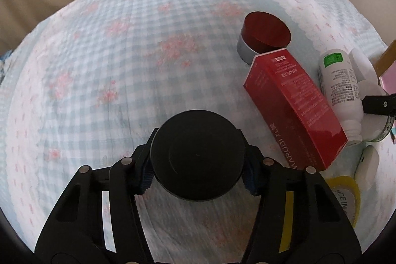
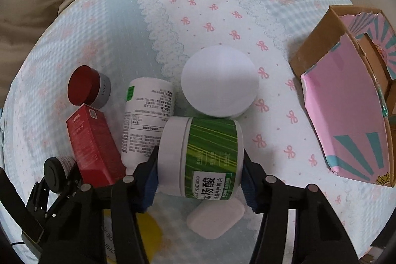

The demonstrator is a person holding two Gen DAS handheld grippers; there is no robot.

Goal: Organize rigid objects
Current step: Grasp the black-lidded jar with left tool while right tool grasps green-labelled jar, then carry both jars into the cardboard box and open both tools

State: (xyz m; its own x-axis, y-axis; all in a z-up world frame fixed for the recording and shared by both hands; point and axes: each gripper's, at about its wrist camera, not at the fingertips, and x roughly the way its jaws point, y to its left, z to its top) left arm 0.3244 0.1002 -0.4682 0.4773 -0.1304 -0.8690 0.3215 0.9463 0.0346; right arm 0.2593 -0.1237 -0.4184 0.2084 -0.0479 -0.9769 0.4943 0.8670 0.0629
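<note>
Left gripper (image 1: 198,165) clenched on a black-lidded jar (image 1: 197,155); blue pads press both sides. Jar sits at the left end of a cluster on the blue-and-pink patterned sheet (image 1: 99,66). Beside it: red carton (image 2: 92,145) lying flat, red-lidded jar (image 2: 86,87) behind it, white bottle (image 2: 146,115) on its side. Right gripper (image 2: 200,172) clamped around a white tub with green label (image 2: 200,155), lying on its side. Round white lid (image 2: 219,81) just behind; small white case (image 2: 215,219) below. Open cardboard box (image 2: 346,103), pink-lined, well apart at right.
</note>
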